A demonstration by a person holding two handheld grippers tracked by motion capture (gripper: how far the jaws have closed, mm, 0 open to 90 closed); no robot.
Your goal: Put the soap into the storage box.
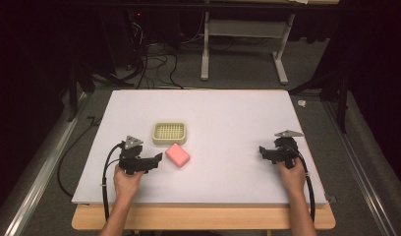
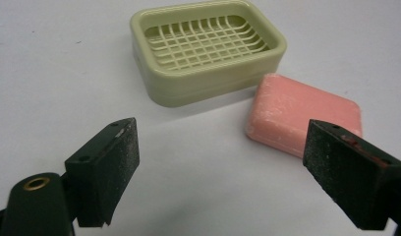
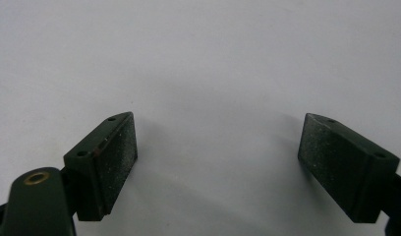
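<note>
A pink bar of soap [image 1: 177,155] lies flat on the white table top [image 1: 228,118], just in front of an empty pale green soap dish [image 1: 169,132] with a grid floor. My left gripper [image 1: 158,158] sits low at the soap's left, open, with nothing between its jaws. In the left gripper view the soap [image 2: 302,114] lies ahead and to the right, partly behind the right jaw, and the dish [image 2: 208,49] stands beyond it. My right gripper [image 1: 262,150] rests at the table's right side, open over bare table [image 3: 213,73].
The white top lies on a wooden table whose front edge [image 1: 203,219] shows below it. Dark floor with cables [image 1: 154,64] and a grey table frame [image 1: 243,44] lie beyond the far edge. A small white scrap [image 1: 301,103] lies off the far right corner.
</note>
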